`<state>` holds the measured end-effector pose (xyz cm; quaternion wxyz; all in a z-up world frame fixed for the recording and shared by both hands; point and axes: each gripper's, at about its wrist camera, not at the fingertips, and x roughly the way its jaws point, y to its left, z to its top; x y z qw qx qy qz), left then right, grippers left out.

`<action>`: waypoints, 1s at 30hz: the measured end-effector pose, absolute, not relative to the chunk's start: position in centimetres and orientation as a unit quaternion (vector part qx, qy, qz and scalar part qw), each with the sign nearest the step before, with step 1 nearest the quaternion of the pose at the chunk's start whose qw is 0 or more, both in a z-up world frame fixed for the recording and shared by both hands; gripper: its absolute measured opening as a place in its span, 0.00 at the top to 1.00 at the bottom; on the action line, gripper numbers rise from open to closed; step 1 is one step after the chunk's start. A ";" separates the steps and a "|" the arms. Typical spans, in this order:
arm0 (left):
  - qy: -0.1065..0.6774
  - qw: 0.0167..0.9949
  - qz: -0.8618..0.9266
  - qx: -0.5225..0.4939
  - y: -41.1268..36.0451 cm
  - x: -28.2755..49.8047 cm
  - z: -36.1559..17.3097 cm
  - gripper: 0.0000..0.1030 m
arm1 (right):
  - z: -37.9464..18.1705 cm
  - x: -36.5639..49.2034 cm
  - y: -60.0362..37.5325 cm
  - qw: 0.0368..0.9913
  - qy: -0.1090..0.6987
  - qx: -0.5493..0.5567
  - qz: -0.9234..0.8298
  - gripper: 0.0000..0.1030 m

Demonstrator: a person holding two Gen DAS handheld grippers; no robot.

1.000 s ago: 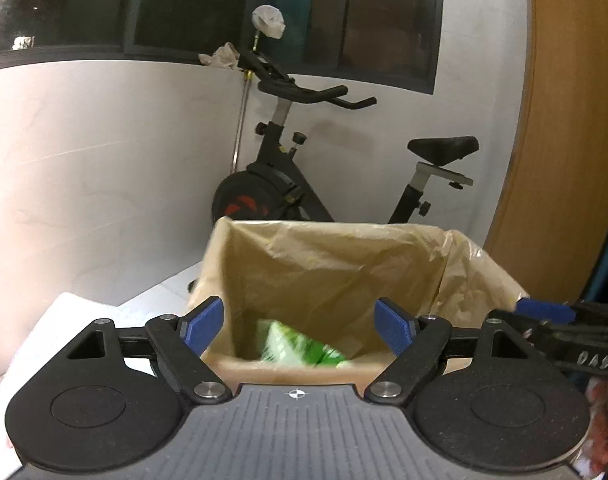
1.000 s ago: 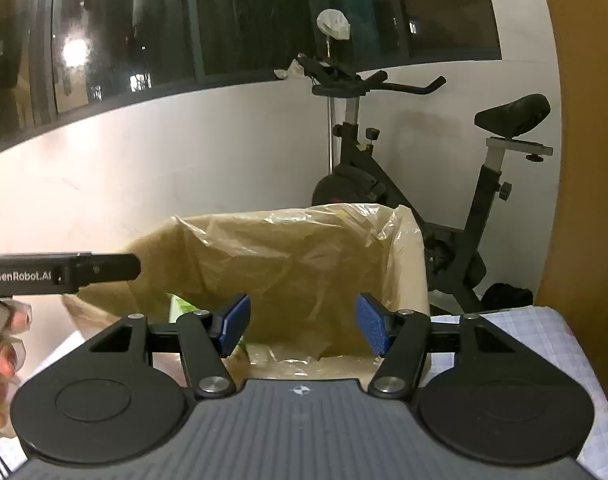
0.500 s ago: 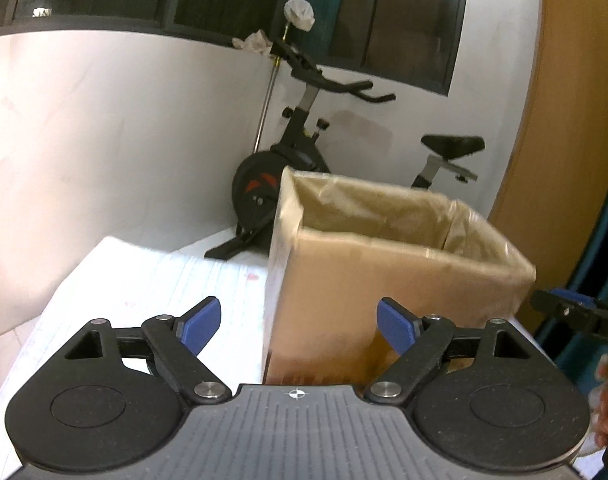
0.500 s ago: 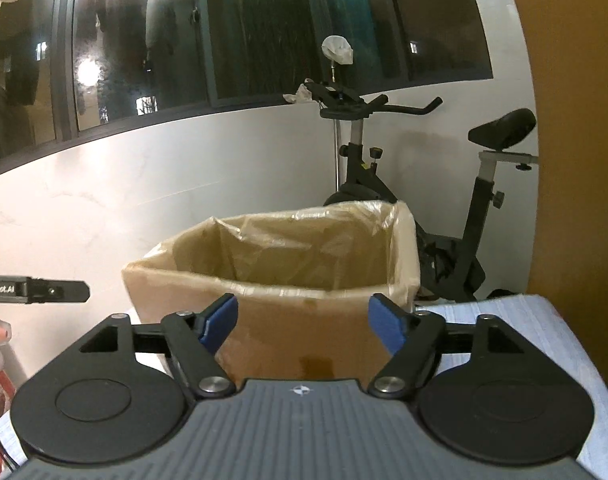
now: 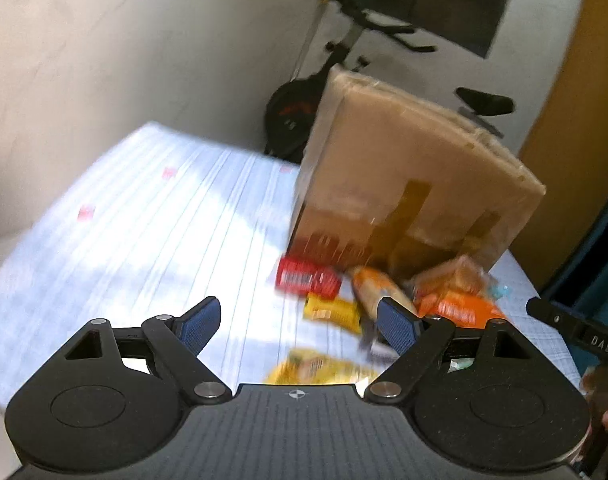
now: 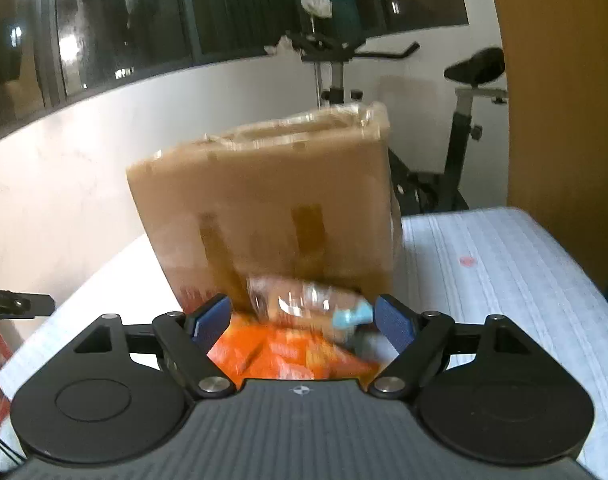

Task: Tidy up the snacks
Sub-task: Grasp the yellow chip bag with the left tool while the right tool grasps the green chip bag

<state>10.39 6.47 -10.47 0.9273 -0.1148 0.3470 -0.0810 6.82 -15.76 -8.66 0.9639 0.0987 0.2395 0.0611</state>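
In front of the cardboard box (image 5: 407,176), loose snack packets (image 5: 331,312) on the tablecloth (image 5: 144,216), left gripper (image 5: 300,324) and right gripper (image 6: 304,320) both wide, empty.

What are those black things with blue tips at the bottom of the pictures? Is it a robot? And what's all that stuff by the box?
It's not a robot. A person holds two grabbing tools, one per hand, each with a camera looking along its blue fingers. One picture comes from the left gripper, the other from the right gripper. Both are open and holding nothing. On the striped cloth stands a cardboard box. In front of it lie snacks: a red pack, a yellow bar, an orange bag and a clear-wrapped bun. The pictures are blurry, so names can't be read.
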 end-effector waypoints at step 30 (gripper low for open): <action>0.462 0.857 -0.107 -0.202 3.0 13.1 -19.0 0.26 | -13.1 5.1 -13.4 0.947 0.309 0.069 0.052 0.20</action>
